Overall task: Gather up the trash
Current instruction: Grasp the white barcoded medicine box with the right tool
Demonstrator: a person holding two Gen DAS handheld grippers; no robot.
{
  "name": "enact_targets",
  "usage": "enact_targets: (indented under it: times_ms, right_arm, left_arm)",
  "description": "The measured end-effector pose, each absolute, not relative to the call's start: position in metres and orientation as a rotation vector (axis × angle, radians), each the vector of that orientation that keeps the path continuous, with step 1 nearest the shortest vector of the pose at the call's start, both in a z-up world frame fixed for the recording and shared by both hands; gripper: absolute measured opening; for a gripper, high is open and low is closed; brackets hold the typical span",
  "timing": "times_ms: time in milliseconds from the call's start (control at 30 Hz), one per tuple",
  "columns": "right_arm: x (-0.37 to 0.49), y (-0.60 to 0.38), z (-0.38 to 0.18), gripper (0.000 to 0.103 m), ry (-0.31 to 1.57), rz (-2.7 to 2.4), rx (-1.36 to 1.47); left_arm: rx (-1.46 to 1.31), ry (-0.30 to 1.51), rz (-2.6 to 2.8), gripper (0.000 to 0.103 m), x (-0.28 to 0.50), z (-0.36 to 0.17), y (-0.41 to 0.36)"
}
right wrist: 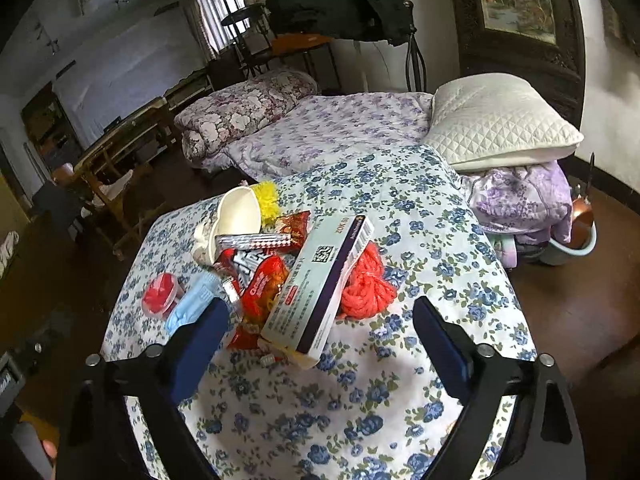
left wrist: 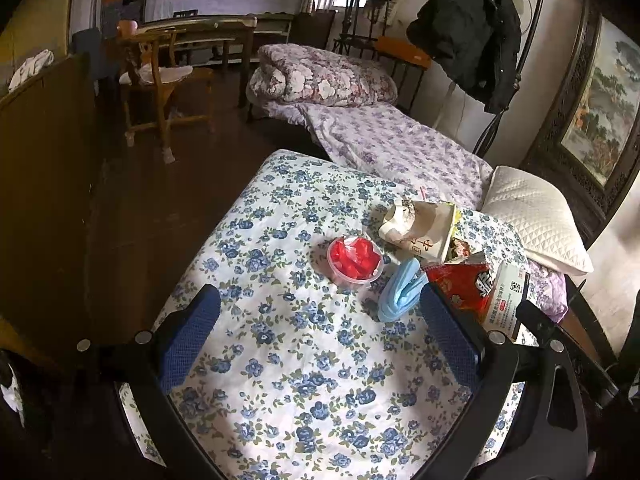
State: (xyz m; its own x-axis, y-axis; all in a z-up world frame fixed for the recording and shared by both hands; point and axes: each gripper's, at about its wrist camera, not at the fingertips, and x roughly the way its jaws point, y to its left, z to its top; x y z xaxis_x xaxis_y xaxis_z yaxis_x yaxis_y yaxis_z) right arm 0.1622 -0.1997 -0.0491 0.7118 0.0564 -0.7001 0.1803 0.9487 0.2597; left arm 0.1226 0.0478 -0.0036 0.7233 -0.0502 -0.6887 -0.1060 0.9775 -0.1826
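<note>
Medicine box (right wrist: 320,284) atop the trash pile on the floral tabletop (right wrist: 360,400), long axis slanting from near-left up to far-right, near end just ahead between the right gripper (right wrist: 320,340) fingers. Both pairs spread, nothing pinched. Left gripper (left wrist: 320,332) faces bare cloth, box off to its right; right hand nearer.
</note>
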Motion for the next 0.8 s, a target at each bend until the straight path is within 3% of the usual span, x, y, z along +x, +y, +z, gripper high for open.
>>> enact_targets:
  times_ms: [100,367,400,467,533,800]
  right_arm:
    - [0.168,-0.204,-0.053,0.080,0.787,-0.069,0.338]
    - [0.192,-0.202,-0.069,0.078,0.854,-0.057,0.367]
    - [0.194,-0.202,-0.073,0.074,0.863,-0.047,0.374]
    - [0.199,-0.203,-0.082,0.033,0.905,-0.002,0.421]
    - [0.195,-0.204,-0.081,0.025,0.916,0.015,0.447]
    - [0.130,-0.204,-0.061,0.025,0.887,0.101,0.486]
  left_arm:
    - [-0.214,0.765,0.029,0.096,0.122,-0.004,0.048]
    - [-0.171,0.758,0.016,0.096,0.121,-0.003,0.037]
    - [-0.156,0.754,0.019,0.096,0.122,-0.003,0.035]
    - [-0.131,0.748,0.023,0.096,0.124,-0.004,0.030]
    - [-0.093,0.749,0.015,0.096,0.130,-0.007,0.023]
    - [0.054,0.806,-0.033,0.096,0.148,-0.032,-0.012]
